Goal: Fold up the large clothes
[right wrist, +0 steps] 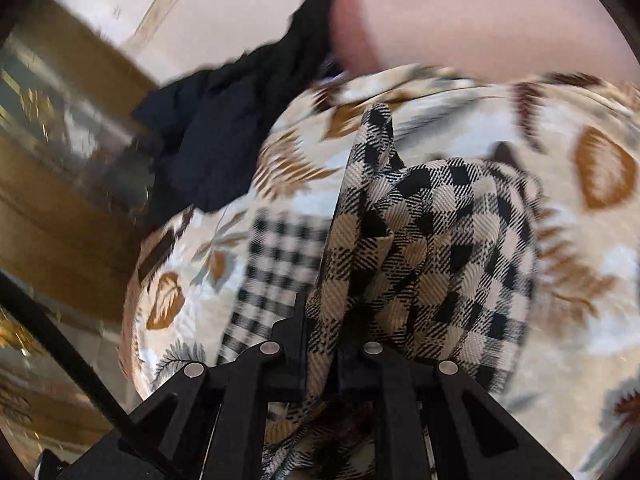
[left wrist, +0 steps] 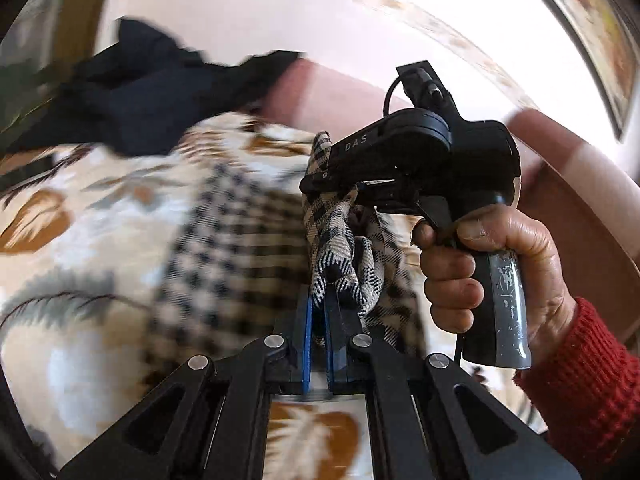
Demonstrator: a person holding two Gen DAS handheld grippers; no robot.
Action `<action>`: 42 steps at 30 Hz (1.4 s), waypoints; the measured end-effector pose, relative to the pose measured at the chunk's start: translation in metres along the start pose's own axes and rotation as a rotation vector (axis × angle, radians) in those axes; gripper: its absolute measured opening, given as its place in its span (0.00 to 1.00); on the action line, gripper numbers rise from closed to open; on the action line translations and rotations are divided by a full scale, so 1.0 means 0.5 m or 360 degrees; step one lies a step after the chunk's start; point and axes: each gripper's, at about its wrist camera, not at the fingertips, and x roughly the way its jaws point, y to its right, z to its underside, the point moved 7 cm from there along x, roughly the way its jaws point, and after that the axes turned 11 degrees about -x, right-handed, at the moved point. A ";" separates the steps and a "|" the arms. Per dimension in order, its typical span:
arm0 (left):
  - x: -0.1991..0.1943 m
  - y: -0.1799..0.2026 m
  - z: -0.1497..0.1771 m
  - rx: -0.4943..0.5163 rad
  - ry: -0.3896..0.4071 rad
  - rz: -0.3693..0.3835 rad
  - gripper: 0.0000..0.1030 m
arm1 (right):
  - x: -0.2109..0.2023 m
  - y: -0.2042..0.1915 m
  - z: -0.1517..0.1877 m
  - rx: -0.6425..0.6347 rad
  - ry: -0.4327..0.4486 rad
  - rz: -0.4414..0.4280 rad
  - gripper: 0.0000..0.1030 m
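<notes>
A beige-and-black checked garment lies over a bed with a leaf-print cover. My left gripper is shut on a fold of the checked garment, held up off the bed. My right gripper shows in the left wrist view, just above the left one, shut on the same cloth; a hand holds its handle. In the right wrist view the right gripper is shut on the checked garment, which bunches up in front of the fingers and hides the tips.
A dark navy garment is heaped at the far side of the bed; it also shows in the right wrist view. A pinkish headboard stands behind it. Wooden furniture lies to the left of the bed cover.
</notes>
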 end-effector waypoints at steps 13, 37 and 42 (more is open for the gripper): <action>0.009 -0.163 -0.005 -0.0267 -0.0044 -0.0120 0.04 | 0.239 -0.118 -0.009 -0.0417 -0.0309 0.0316 0.23; 0.100 -0.106 -0.003 -0.0182 -0.0255 -0.0044 0.05 | 0.145 -0.006 -0.010 -0.0302 -0.0251 0.0661 0.09; 0.024 -0.125 -0.034 -0.0287 -0.0117 0.0019 0.05 | 0.107 -0.053 -0.044 -0.0299 -0.0100 0.0516 0.05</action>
